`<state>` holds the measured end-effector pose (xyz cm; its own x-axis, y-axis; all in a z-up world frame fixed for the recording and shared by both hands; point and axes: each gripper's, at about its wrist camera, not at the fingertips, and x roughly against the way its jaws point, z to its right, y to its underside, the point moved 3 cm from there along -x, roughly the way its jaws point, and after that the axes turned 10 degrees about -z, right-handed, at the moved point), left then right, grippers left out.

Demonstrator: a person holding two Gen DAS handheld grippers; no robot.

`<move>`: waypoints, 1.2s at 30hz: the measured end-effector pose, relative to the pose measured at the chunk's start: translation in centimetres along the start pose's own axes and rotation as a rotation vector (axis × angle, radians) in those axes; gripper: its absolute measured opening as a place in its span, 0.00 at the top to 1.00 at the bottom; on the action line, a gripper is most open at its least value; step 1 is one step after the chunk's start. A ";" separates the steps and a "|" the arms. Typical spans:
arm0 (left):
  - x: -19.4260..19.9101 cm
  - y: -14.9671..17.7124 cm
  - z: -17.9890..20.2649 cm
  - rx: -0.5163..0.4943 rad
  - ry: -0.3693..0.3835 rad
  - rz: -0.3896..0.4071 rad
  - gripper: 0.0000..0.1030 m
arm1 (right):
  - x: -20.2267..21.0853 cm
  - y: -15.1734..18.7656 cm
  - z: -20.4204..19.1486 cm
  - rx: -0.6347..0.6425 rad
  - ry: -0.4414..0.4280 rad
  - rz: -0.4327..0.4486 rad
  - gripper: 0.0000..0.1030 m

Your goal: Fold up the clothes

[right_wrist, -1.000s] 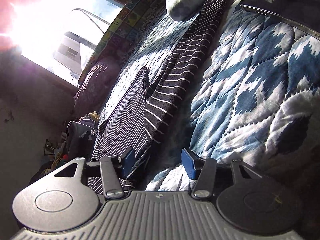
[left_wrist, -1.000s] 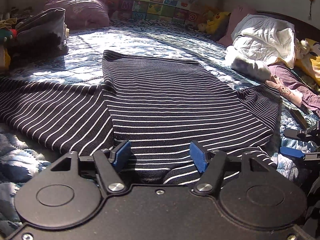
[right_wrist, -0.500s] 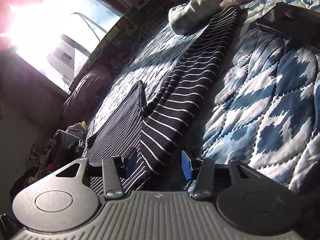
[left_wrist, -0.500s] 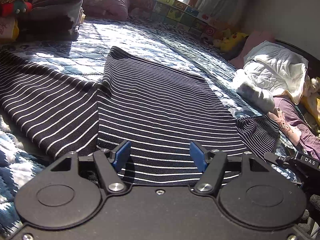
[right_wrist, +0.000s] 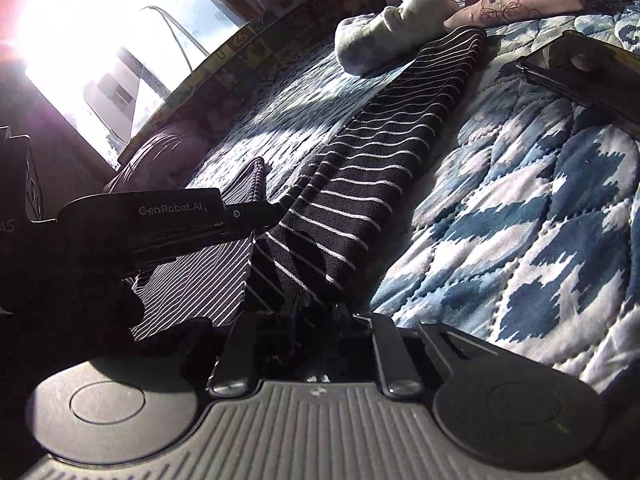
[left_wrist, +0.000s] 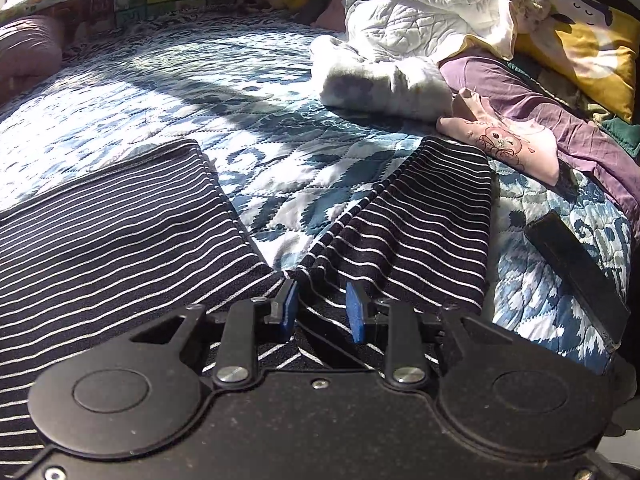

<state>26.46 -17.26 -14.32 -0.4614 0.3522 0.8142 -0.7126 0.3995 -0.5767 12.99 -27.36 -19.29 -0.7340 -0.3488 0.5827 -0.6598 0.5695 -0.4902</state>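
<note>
Two grippers are down on the bed with me, both working the same black striped garment (left_wrist: 120, 248), which lies spread on the blue and white quilt (left_wrist: 132, 92). My left gripper (left_wrist: 322, 306) sits low over the cloth where the body meets the sleeve (left_wrist: 424, 232); its blue pads (left_wrist: 289, 308) stand a narrow gap apart with striped fabric lying between and under them, but I cannot tell from this view whether they actually pinch it. The sleeve runs away from me toward a pink printed garment (left_wrist: 504, 144), its cuff end just beside that piece. A dark flat object (left_wrist: 576, 276) lies on the quilt to the right of the sleeve, well apart from it. In the right wrist view, my right gripper (right_wrist: 314, 312) is closed in to a narrow gap at the near edge of the sleeve (right_wrist: 380, 152), with dark cloth bunched between the fingers, so it looks clamped on the fabric, though deep shadow hides the pads. The left gripper (right_wrist: 168, 220) shows there as a black body just to the left, hovering over the striped body panel. A rolled whitish cloth (left_wrist: 376, 84) and a white quilted blanket (left_wrist: 420, 16) lie farther up the bed.
</note>
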 end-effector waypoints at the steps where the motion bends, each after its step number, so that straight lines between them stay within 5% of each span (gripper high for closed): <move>1: -1.5 -0.5 -0.3 0.003 -0.038 -0.035 0.75 | 0.0 0.0 0.1 -0.001 0.004 -0.002 0.91; 4: -1.1 -1.8 -1.4 0.122 -0.032 -0.014 0.79 | 0.2 0.0 0.7 -0.021 -0.012 -0.004 0.95; 9: 1.2 -2.8 -2.8 0.167 -0.012 0.050 0.77 | 0.4 -0.2 1.3 -0.060 -0.060 -0.012 0.95; 15: 1.3 -4.7 -7.9 0.308 -0.064 0.045 0.73 | 0.8 0.0 0.4 -0.045 -0.080 -0.034 0.80; 18: 0.5 -5.7 -8.9 0.317 -0.094 0.002 0.73 | 0.6 0.2 -0.5 -0.019 -0.102 -0.047 0.66; 21: -0.5 -6.8 -9.3 0.307 -0.111 -0.042 0.73 | 0.3 0.4 -1.1 -0.004 -0.108 -0.056 0.63; 30: -3.9 -8.1 -7.0 0.250 -0.108 -0.210 0.73 | -0.2 0.8 -1.6 0.042 -0.117 -0.057 0.64; 33: -5.3 -7.6 -6.8 0.267 -0.098 -0.221 0.73 | -0.4 1.0 -1.5 0.067 -0.091 -0.072 0.81; 36: -5.1 -8.1 -7.3 0.287 -0.080 -0.195 0.69 | -0.4 1.1 -1.3 0.060 -0.091 -0.077 0.86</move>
<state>38.51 -16.11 -14.31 -0.3338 0.2213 0.9163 -0.9056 0.1945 -0.3769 12.72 -25.63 -19.22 -0.6909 -0.4571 0.5601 -0.7209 0.4941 -0.4860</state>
